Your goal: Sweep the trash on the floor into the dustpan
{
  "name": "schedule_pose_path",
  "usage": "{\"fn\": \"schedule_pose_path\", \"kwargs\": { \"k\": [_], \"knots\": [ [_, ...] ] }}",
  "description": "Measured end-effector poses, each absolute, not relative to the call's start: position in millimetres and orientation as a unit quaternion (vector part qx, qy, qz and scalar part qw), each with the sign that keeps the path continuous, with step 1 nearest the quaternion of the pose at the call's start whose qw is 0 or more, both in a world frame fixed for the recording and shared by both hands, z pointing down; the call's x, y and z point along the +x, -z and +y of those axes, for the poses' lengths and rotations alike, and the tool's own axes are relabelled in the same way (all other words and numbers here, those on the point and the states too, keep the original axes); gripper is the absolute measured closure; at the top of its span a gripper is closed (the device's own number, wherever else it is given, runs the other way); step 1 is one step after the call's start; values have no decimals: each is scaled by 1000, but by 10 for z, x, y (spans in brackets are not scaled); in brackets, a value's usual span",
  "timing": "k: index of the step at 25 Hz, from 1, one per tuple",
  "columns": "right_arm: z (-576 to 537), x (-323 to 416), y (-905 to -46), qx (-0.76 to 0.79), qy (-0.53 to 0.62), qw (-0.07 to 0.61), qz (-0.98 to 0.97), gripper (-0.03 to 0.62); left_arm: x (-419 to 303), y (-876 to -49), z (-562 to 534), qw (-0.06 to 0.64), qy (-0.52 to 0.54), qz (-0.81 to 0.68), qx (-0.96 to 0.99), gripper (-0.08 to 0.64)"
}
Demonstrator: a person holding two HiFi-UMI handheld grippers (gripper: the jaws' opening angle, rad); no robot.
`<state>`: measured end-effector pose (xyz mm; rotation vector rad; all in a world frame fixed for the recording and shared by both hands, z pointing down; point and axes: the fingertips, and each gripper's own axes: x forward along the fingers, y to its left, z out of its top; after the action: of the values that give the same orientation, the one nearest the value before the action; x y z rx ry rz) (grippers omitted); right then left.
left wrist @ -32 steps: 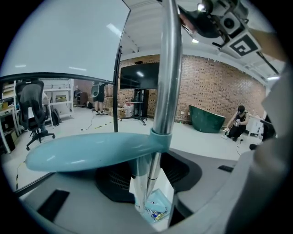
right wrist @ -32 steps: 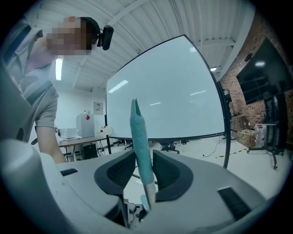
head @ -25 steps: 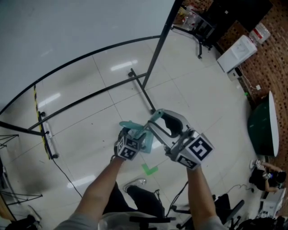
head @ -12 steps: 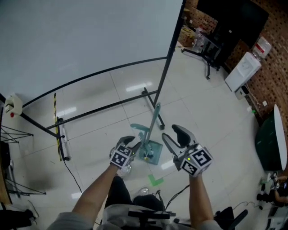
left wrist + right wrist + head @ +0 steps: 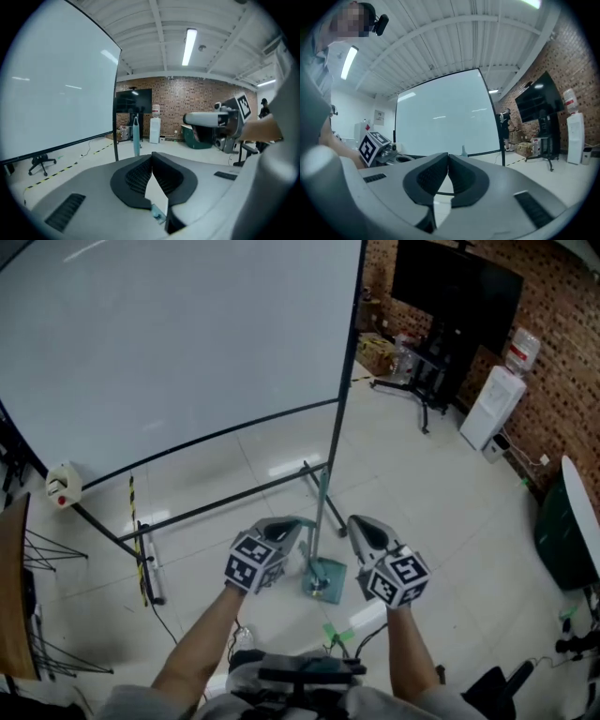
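A teal dustpan (image 5: 325,577) stands on the white floor with its long handle (image 5: 322,507) upright, between my two grippers and below them. The handle also shows far off in the left gripper view (image 5: 136,137). My left gripper (image 5: 289,526) is raised to the left of the handle. Its jaws have just been closing and are shut with nothing between them (image 5: 151,158). My right gripper (image 5: 359,527) is to the right of the handle; its jaws have also just closed, empty (image 5: 446,157). Neither gripper touches the dustpan. I cannot make out any trash.
A large white screen (image 5: 169,343) on a black stand with floor bars (image 5: 234,488) is just beyond the dustpan. A green tape mark (image 5: 337,632) is near my feet. A water dispenser (image 5: 492,418), a TV stand (image 5: 441,343) and a green table (image 5: 567,531) are on the right.
Both grippers have risen away from the dustpan, the left one most, and their open jaws have closed empty. The dustpan is left standing on the floor. The head view has tilted up.
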<state>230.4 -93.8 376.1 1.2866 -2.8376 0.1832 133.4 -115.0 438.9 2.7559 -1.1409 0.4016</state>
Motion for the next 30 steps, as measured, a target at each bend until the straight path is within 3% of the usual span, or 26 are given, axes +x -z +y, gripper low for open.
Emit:
{"fn": "schedule_pose_path", "kwargs": {
  "k": [16, 30],
  "knots": [
    [-620, 1636, -3497, 465, -41, -30, -884, 592, 1286, -3929, -891, 60, -84, -239, 966, 557],
    [-538, 1656, -3453, 474, -44, -27, -879, 592, 1343, -3849, -829, 62, -79, -229, 968, 557]
  ]
}}
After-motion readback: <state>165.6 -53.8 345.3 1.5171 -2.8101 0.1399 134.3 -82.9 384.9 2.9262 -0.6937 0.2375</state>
